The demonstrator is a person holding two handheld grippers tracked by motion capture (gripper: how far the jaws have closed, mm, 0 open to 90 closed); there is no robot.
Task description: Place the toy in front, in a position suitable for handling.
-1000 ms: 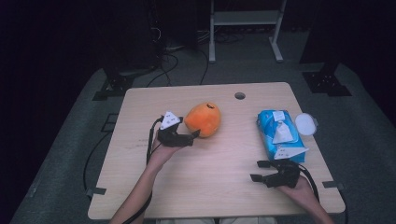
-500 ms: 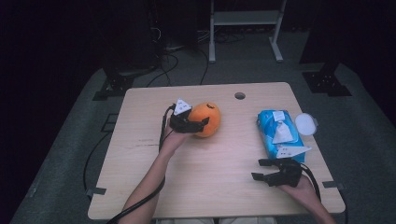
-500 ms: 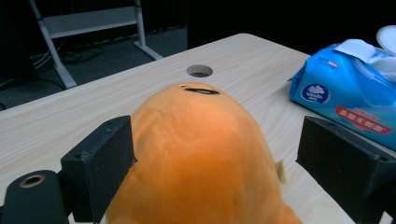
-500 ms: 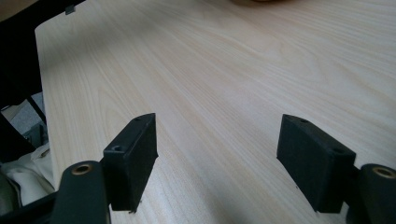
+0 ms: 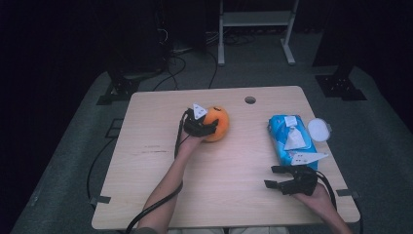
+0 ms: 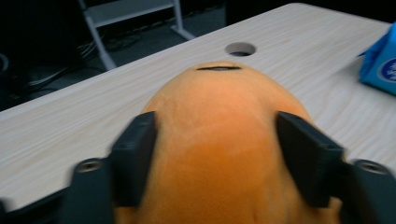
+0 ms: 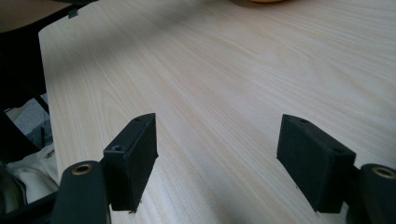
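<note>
An orange plush toy (image 5: 217, 123) lies on the wooden table (image 5: 146, 126) left of its middle. My left gripper (image 5: 207, 126) reaches it from the left. Its jaws have just been closing, and in the left gripper view both pads (image 6: 135, 154) press into the sides of the plush toy (image 6: 219, 107). My right gripper (image 5: 271, 177) rests near the front right of the table, pointing left. Its jaws stand wide apart in the right gripper view, with only bare wood between the right gripper (image 7: 224, 158) pads.
A blue pack of wipes (image 5: 290, 139) lies at the right beside a round white lid (image 5: 319, 129). A cable hole (image 5: 250, 100) sits near the far edge. Cables trail off the front edge. A metal stand (image 5: 253, 19) is on the floor beyond.
My left gripper slid to the right onto the orange plush toy and its jaws closed around it. The right gripper kept still.
</note>
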